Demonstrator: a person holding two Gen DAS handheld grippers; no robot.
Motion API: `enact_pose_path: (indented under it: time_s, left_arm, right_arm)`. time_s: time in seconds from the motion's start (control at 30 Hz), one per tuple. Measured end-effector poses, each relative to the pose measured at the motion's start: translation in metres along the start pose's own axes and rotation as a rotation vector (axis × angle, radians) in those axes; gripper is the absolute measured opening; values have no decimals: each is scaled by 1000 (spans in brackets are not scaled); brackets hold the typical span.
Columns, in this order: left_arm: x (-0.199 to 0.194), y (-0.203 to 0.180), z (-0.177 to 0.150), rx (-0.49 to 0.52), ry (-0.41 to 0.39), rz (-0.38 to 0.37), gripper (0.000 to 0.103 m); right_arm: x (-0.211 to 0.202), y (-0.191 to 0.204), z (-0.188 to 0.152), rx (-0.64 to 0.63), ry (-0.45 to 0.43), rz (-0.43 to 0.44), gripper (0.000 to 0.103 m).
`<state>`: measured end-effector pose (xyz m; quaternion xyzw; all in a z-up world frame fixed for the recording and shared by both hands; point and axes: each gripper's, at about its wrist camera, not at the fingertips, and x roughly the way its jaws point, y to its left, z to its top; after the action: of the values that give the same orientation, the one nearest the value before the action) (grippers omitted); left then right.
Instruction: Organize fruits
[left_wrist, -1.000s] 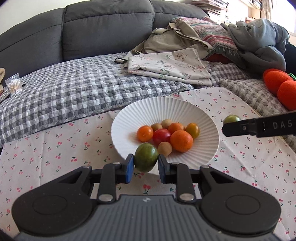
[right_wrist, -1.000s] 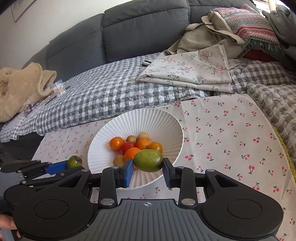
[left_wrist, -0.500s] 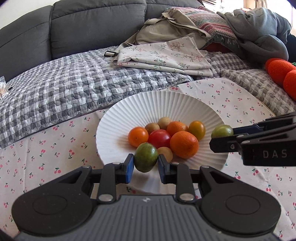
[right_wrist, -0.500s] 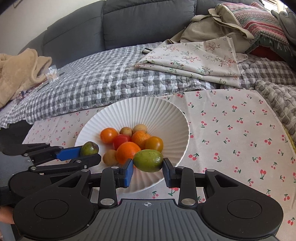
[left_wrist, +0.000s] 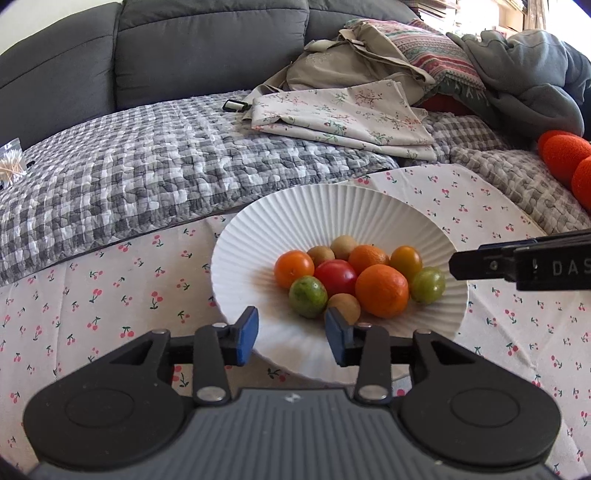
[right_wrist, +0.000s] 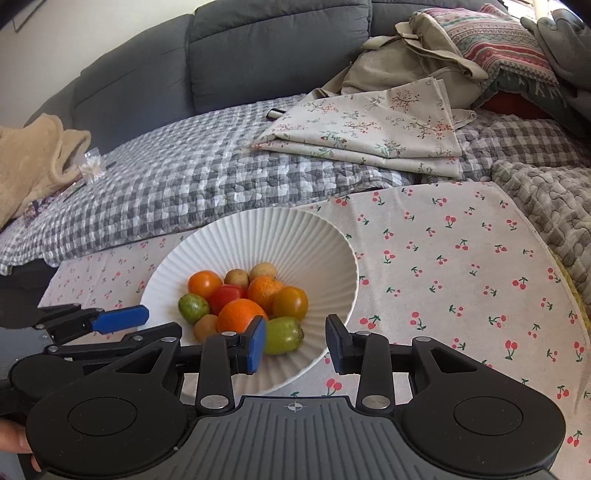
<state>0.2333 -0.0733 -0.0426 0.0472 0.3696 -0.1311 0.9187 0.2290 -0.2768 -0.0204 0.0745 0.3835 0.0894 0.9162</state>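
A white ribbed bowl (left_wrist: 332, 218) (right_wrist: 314, 243) on the cherry-print cloth holds several small fruits: orange, red, brown and green. My left gripper (left_wrist: 291, 336) is open at the bowl's near rim; a green fruit (left_wrist: 307, 296) (right_wrist: 193, 308) lies in the bowl just beyond its fingers. My right gripper (right_wrist: 295, 345) is open over the bowl's right near rim; a second green fruit (right_wrist: 283, 335) (left_wrist: 427, 284) lies in the bowl beside its left finger. Each gripper shows in the other's view, the right one (left_wrist: 517, 262) and the left one (right_wrist: 110, 325).
The cherry-print cloth (right_wrist: 461, 266) covers the surface around the bowl. Behind it lie a grey checked quilt (left_wrist: 147, 177), folded floral fabric (left_wrist: 343, 110), cushions and clothes on a grey sofa. Orange round objects (left_wrist: 565, 155) sit at the right edge.
Both grippers have opened and let go of their green fruits, which now lie in the bowl. Both grippers moved in over the bowl's rim before releasing.
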Motion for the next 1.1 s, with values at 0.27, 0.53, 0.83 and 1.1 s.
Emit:
enact_pose_path:
  time_s: [0.27, 0.53, 0.83, 1.1]
  left_arm:
    - [-23, 3, 1, -90, -2, 16, 53]
    - [-55, 11, -8, -209, 37, 63, 66]
    - [-102, 13, -23, -282, 4, 114, 77]
    - [-147, 7, -49, -320, -25, 86, 94]
  right_arm:
    - [-14, 13, -1, -47, 20, 6, 36]
    - [-46, 36, -15, -78, 16, 26, 48]
    - [-93, 44, -32, -53, -18, 29, 63]
    - [-134, 53, -50, -67, -43, 37, 78]
